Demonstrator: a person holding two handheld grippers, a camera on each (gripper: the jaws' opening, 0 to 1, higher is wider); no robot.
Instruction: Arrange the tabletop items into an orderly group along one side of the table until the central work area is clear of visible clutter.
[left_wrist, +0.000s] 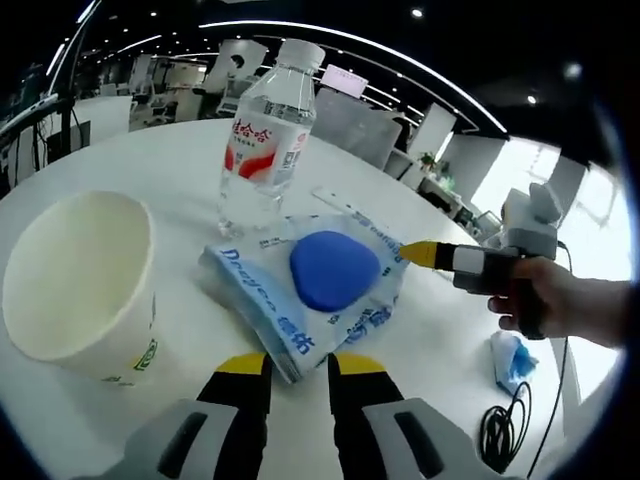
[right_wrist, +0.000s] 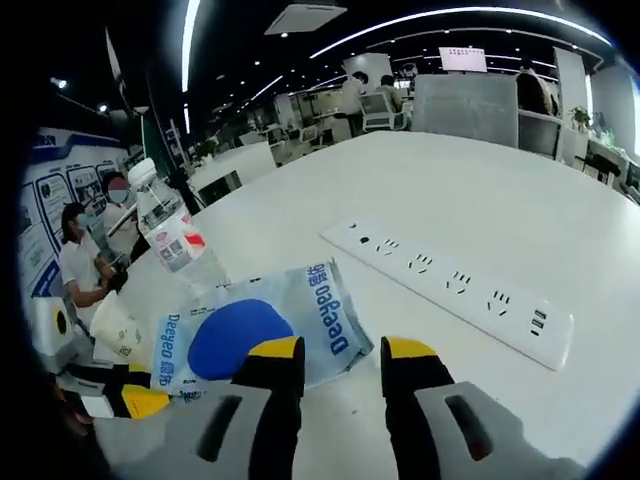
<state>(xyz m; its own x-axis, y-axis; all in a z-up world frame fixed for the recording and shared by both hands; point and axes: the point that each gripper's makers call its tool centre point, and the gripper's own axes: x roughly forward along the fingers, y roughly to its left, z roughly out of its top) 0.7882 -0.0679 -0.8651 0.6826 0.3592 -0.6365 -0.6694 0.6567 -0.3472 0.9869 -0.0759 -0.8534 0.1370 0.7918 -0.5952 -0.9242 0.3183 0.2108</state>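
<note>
A: Wipes pack (left_wrist: 320, 290) w/ blue lid – where?
B: Flat on white bench (left_wrist: 180, 160), mid left gripper view, just beyond left tool (left_wrist: 300, 366). Near edge of pack at tips of the yellow-tipped jaws, maybe touching; can't tell for sure. Same pack in right gripper view (right_wrist: 255, 335), just left of and ahead of right tool (right_wrist: 343, 352).

A: Left tool state?
B: Jaws apart by a narrow gap, nothing held between them.

A: Right tool?
B: Jaws apart, wider gap, bare bench between tips. Gripping nothing. Seen from left gripper view too (left_wrist: 425, 254): held in a hand (left_wrist: 545, 295), yellow tip at far-right corner of the pack, right at its edge.

A: Rest of the stuff?
B: Water bottle (left_wrist: 262, 140) upright, red/white label, directly behind pack, base touching or just beside it. In right gripper view (right_wrist: 172, 235) bottle looks tilted, likely fisheye. White paper cup (left_wrist: 85, 285) w/ green mark, left of pack, close but apart, tipped toward the camera so its inside shows. White power strip (right_wrist: 455, 285) flat on bench, right of pack, apart from it. Black cable (left_wrist: 505, 425) coiled near bench edge, bottom right in left gripper view, w/ small blue-white crumpled item (left_wrist: 512, 358) just above it – can't tell what.

A: Background?
B: Office desks, ceiling strip lights. Seated person (right_wrist: 85, 265) at left edge of right gripper view.
</note>
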